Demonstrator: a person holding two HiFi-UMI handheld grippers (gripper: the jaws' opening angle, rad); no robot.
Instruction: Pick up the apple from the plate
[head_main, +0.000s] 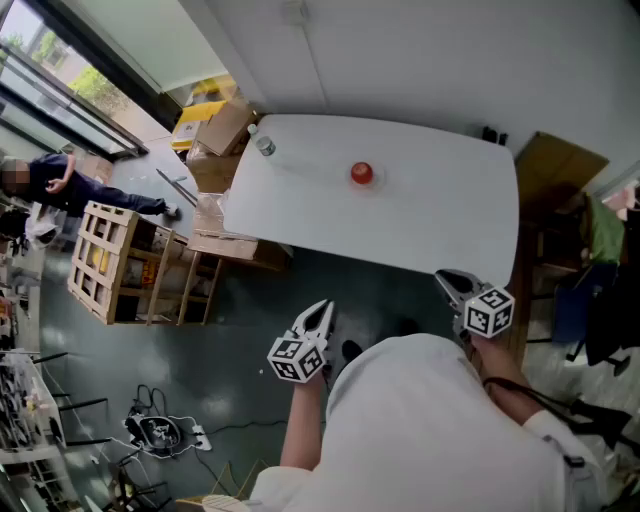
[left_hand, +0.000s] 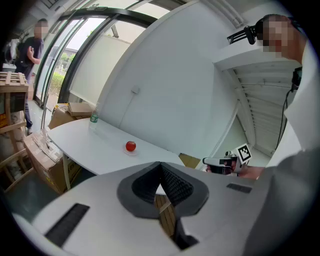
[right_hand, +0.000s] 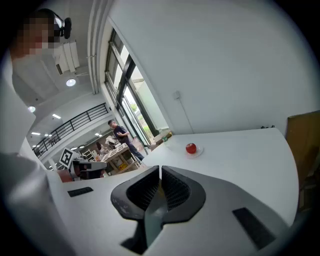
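A person in a white top stands at the near edge of a white tabletop (head_main: 430, 200), holding a gripper in each hand. The apple (head_main: 361, 173), small and red, sits on a shallow pale plate (head_main: 361, 186) near the middle of the tabletop, toward the far side. That puts it at about 12 o'clock from the person.

The left gripper (head_main: 318, 316) is at 7 o'clock in the head view and the right gripper (head_main: 452, 280) at 5 o'clock. Both are well apart from the apple and short of the table edge. Each tilts slightly downward and points toward the tabletop, which looks like a ready pose before a reach.

Both pairs of fingers are pressed together with nothing between them. Either pair must spread before it can close around the fruit.

The plate stands alone on bare surface, so either hand could approach it freely. The only other thing on the tabletop is a clear bottle (head_main: 264, 145) at the 10 o'clock corner, well away. Cardboard boxes (head_main: 222, 135) and a wooden crate (head_main: 112, 262) stand on the floor past the table's left end.
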